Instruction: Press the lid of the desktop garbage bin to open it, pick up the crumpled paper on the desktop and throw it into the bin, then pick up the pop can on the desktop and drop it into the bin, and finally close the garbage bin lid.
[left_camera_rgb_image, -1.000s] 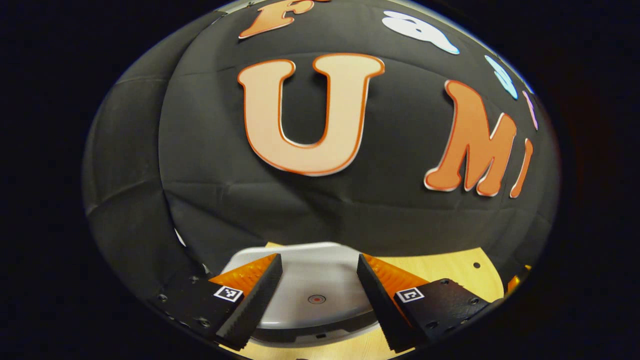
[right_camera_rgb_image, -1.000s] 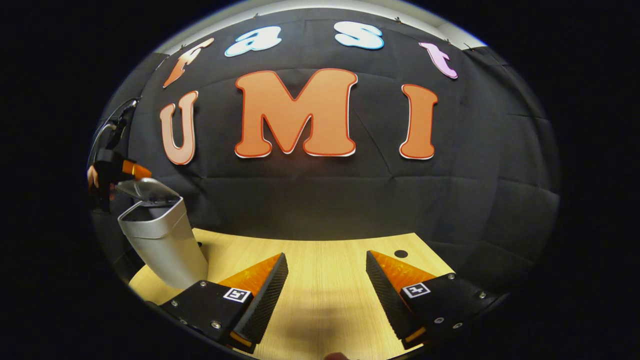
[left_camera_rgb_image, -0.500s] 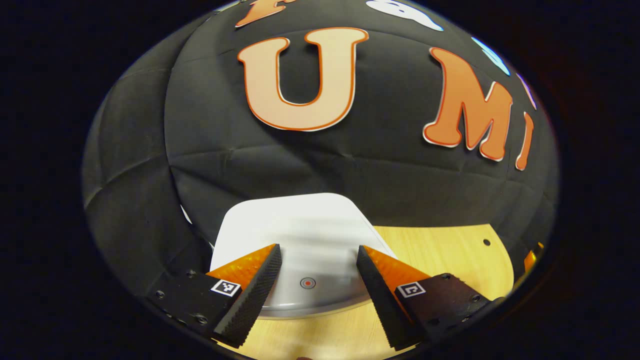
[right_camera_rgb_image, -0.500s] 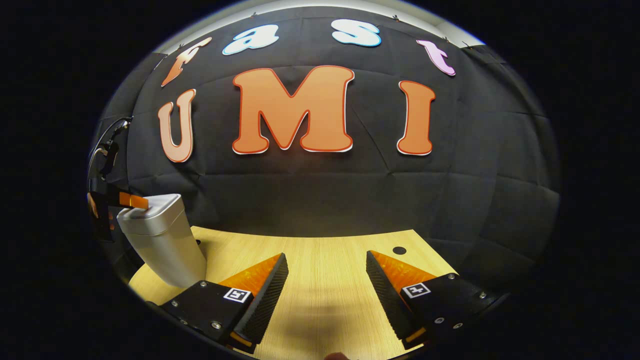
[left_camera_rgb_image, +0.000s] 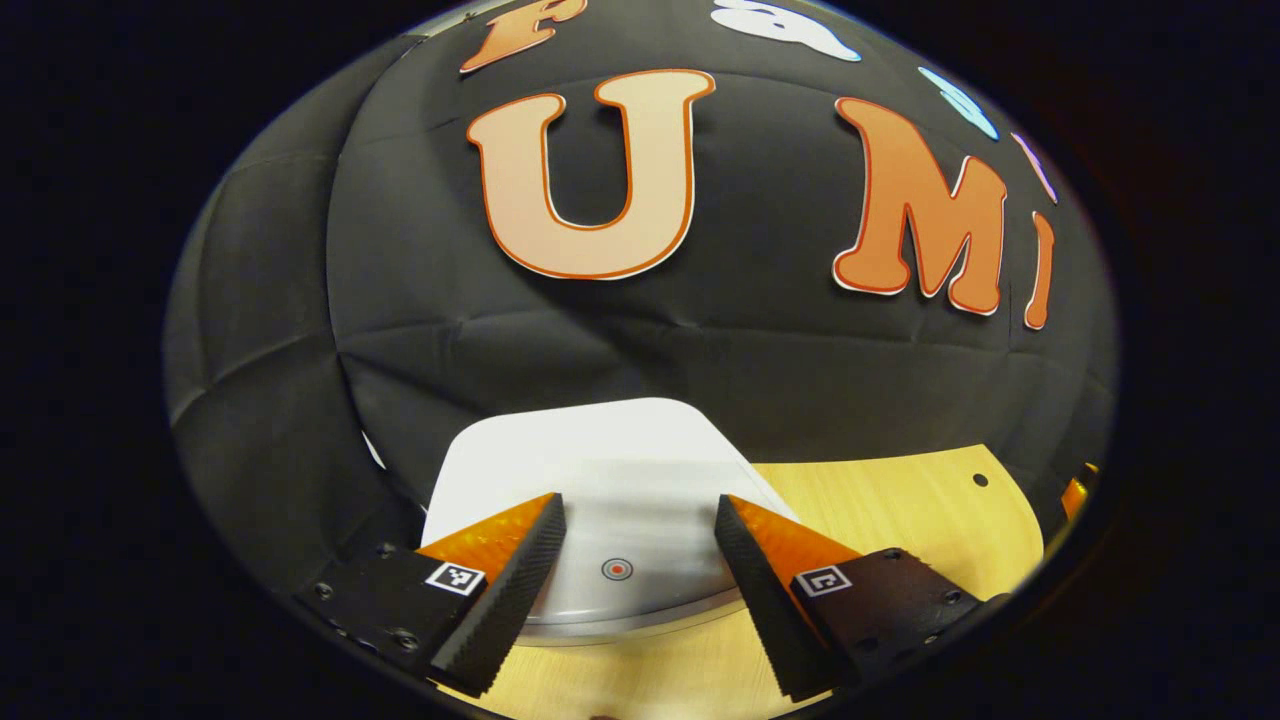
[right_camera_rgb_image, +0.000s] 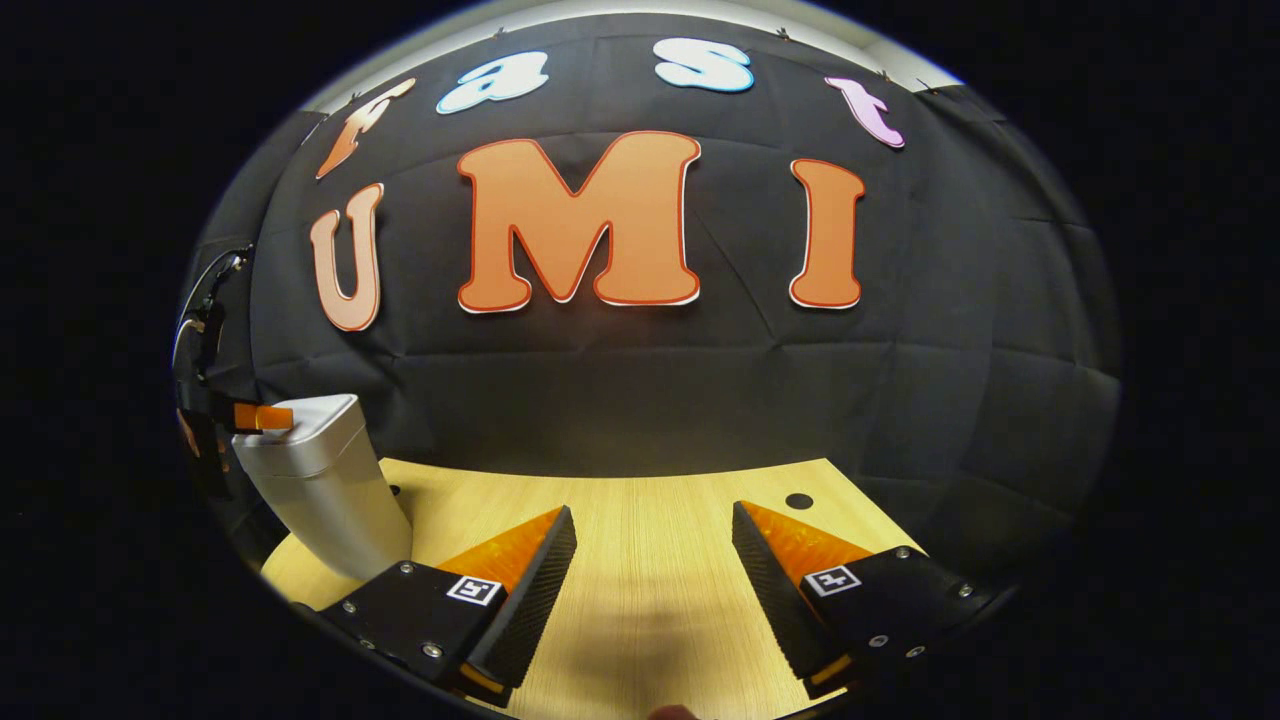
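Left gripper (left_camera_rgb_image: 635, 545) spread wide, hovering over the shut lid (left_camera_rgb_image: 600, 470) of the bin (right_camera_rgb_image: 320, 490) at nine o'clock on the desktop (right_camera_rgb_image: 650, 520). Right gripper (right_camera_rgb_image: 650, 560) agape, holding nothing. Risk: catching the lid button, popping it open.

The left tool (left_camera_rgb_image: 635, 585) hangs above the closed white lid (left_camera_rgb_image: 600, 470) of the silver bin (right_camera_rgb_image: 325, 490); whether its fingers touch the lid cannot be told, and they hide part of it.
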